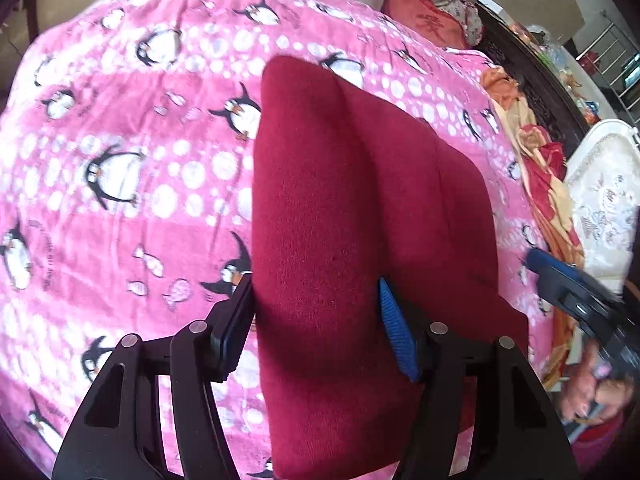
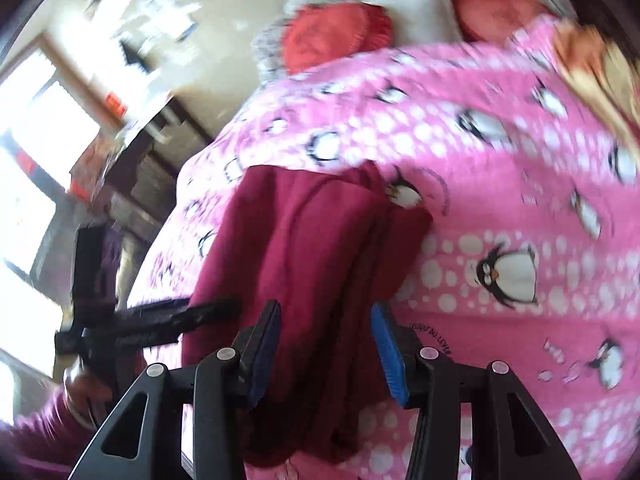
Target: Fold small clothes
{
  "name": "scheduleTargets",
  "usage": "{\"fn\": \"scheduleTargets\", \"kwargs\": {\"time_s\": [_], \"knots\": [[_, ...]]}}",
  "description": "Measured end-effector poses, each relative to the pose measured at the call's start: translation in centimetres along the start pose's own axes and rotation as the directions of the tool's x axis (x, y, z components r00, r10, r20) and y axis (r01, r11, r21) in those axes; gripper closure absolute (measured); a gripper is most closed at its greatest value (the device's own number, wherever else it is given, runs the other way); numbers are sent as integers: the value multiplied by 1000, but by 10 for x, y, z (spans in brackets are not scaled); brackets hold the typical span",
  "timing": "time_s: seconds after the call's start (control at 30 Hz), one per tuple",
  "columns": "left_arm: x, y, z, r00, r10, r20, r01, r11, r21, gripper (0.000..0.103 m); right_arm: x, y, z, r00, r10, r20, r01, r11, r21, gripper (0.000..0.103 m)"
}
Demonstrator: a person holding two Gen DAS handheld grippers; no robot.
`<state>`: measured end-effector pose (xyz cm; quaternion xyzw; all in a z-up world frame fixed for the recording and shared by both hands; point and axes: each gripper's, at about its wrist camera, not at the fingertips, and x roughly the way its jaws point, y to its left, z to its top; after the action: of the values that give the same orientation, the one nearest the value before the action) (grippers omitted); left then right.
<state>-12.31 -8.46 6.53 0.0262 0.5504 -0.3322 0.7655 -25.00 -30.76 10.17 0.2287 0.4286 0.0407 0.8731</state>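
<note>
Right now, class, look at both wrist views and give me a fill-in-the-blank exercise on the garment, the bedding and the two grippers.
1. The knitted garment being folded is dark ____ in colour.
2. The pink blanket under it is printed with ____.
3. The left gripper has the garment between its jaws, and so does the ____ gripper.
4. Near the head of the bed lie red ____.

Missing words: red; penguins; right; cushions
</note>
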Motion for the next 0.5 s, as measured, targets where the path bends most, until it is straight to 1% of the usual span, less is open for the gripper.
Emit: {"fn": "scheduleTargets", "kwargs": {"time_s": [0.1, 0.17, 0.23, 0.33, 0.4, 0.5], "knots": [[-12, -7, -3, 994, 84, 70, -86, 996, 14, 42, -16, 36, -3, 999, 26, 47, -19, 991, -129, 60], [-17, -6, -4, 991, 103, 91, -105, 994, 18, 42, -12, 52, -10, 999, 38, 37, -31, 984, -173, 62], [-17, -9, -4, 989, 106, 102, -108, 994, 16, 42, -1, 64, -20, 1000, 15, 15, -11, 977, -211, 66], [-22, -15, -5, 982, 134, 136, -138, 990, 19, 42, 17, 62, -34, 997, -76, -17, 69, 965, -252, 72], [-24, -20, -6, 975, 152, 161, -157, 987, 16, 42, 26, 54, -41, 991, -132, -22, 123, 960, -250, 74], [-25, -26, -5, 969, 160, 185, -164, 987, 1, 42, 34, 40, -50, 988, -156, -16, 149, 962, -228, 73]]}}
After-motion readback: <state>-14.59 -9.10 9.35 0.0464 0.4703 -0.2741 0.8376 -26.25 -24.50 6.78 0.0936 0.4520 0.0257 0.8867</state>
